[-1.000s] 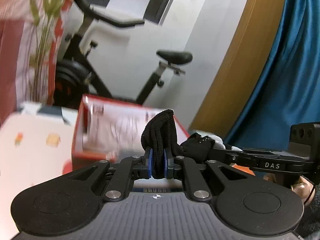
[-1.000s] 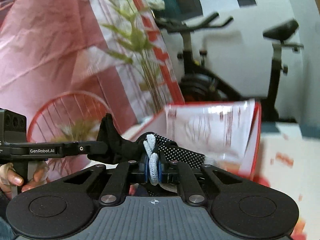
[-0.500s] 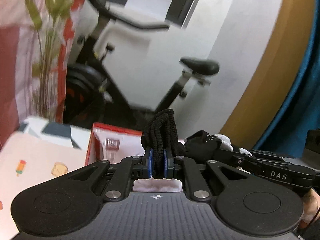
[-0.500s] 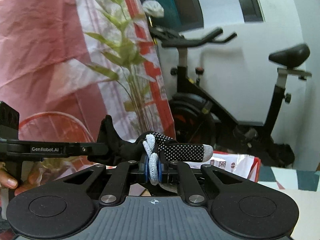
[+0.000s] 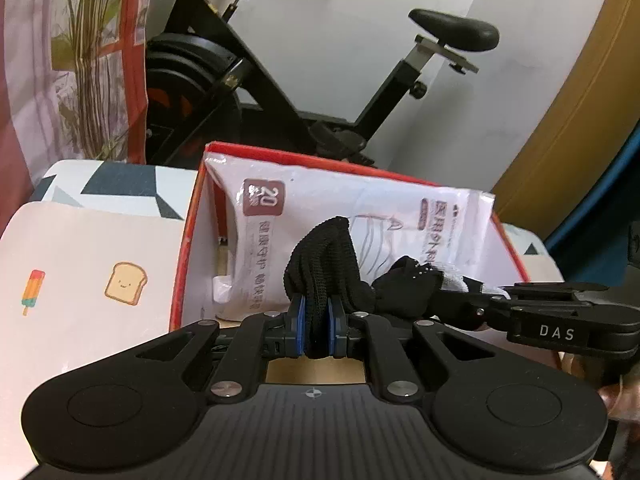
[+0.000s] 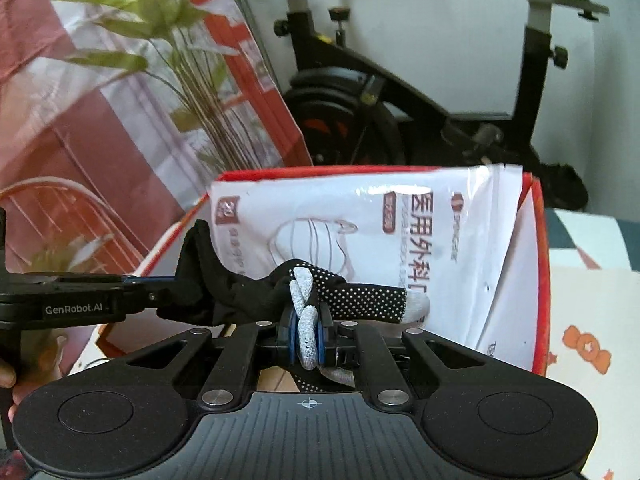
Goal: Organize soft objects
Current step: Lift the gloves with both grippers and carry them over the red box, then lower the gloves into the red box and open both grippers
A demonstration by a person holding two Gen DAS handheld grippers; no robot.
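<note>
Both grippers hold one black sock with white grip dots and a grey toe. My left gripper point(image 5: 316, 330) is shut on the sock's black cuff point(image 5: 320, 256). My right gripper point(image 6: 307, 334) is shut on its grey dotted end point(image 6: 304, 320); the dotted foot point(image 6: 368, 298) sticks out to the right. The sock hangs just above the near edge of a red box point(image 5: 188, 240), also in the right wrist view point(image 6: 540, 280). A white mask packet point(image 5: 320, 216) leans inside the box, also in the right wrist view point(image 6: 360, 216). Each gripper shows in the other's view.
The box stands on a table with a white cartoon-print mat point(image 5: 80, 264). Behind it are a black exercise bike point(image 5: 280, 92), a green plant point(image 6: 192, 92) and a red-and-white curtain point(image 6: 80, 92). A blue curtain is at the far right.
Both grippers have tilted down and moved with the sock toward the red box; the box and mask packet now fill the middle of both views. Both stay shut on the sock.
</note>
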